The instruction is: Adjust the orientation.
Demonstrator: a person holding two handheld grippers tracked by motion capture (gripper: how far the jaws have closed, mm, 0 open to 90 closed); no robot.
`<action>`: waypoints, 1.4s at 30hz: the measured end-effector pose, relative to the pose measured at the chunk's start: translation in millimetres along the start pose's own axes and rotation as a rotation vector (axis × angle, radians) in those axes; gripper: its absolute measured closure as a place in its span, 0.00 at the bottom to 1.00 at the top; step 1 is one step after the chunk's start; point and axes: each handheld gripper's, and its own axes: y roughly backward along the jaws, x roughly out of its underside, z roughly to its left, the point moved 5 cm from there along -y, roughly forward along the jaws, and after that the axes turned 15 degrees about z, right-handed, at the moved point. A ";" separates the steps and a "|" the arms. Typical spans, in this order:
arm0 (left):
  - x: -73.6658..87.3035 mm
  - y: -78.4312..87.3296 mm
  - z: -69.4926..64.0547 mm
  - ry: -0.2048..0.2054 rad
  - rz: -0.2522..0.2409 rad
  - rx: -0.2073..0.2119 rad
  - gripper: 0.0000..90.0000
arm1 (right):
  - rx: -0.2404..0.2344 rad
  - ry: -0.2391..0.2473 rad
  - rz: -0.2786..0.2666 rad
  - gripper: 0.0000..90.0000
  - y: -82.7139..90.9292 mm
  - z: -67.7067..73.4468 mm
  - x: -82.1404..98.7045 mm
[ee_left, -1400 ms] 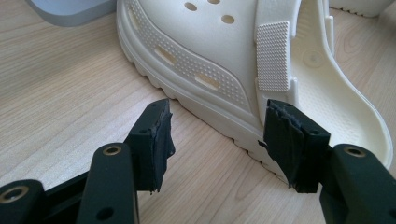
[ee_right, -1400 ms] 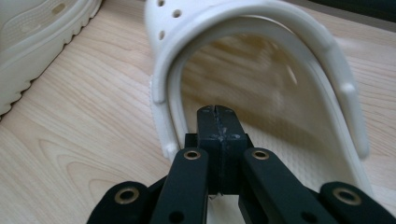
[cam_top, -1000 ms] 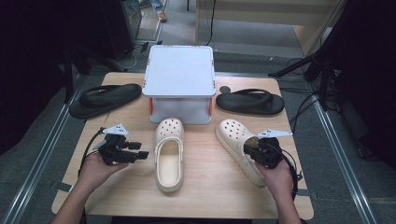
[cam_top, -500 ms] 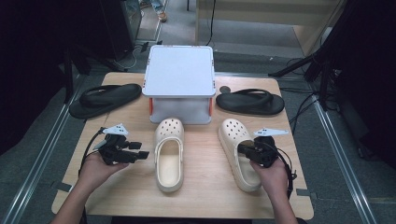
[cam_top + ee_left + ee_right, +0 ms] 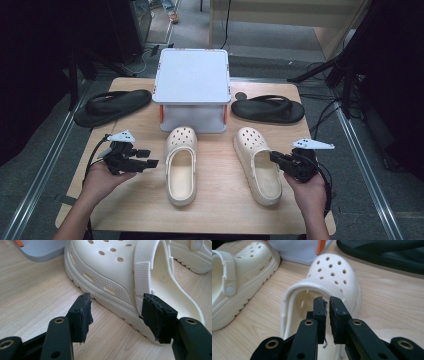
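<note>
The left gripper (image 5: 146, 159), jaws wide and empty, sits beside the left clog (image 5: 181, 163). The right clog (image 5: 257, 164) lies toe toward the box (image 5: 193, 85), lengthwise. The right gripper (image 5: 276, 157), jaws just parting with nothing between them, hovers at its edge.

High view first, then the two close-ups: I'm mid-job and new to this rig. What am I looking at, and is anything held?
There is no robot here. A person holds a hand-held gripper in each hand. The high view looks down on the wooden table, with the left gripper at its left and the right gripper at its right. Each close-up comes from a camera riding on one gripper, looking along its two black fingers.

On the table lie a left clog and a right clog, both cream. A black flip-flop lies at back left, another at back right, and a pale grey box sits between them.

The left fingers stand wide apart beside the left clog, not gripping it. The right fingers have just been opening, with nothing between them. Nothing is held.
</note>
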 end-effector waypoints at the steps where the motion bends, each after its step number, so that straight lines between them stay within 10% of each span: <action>1: -0.3 -0.3 0.0 -0.002 0.000 -0.001 0.46 | 0.002 -0.007 0.001 0.93 -0.1 -1.7 1.1; 13: -5.2 -1.7 -1.5 -0.009 0.002 0.002 0.46 | 0.045 -0.044 0.039 0.69 -15.1 -12.2 8.1; 42: -5.9 -2.4 1.6 0.001 -0.002 -0.005 0.46 | 0.074 -0.089 0.091 0.84 -36.2 -15.2 0.5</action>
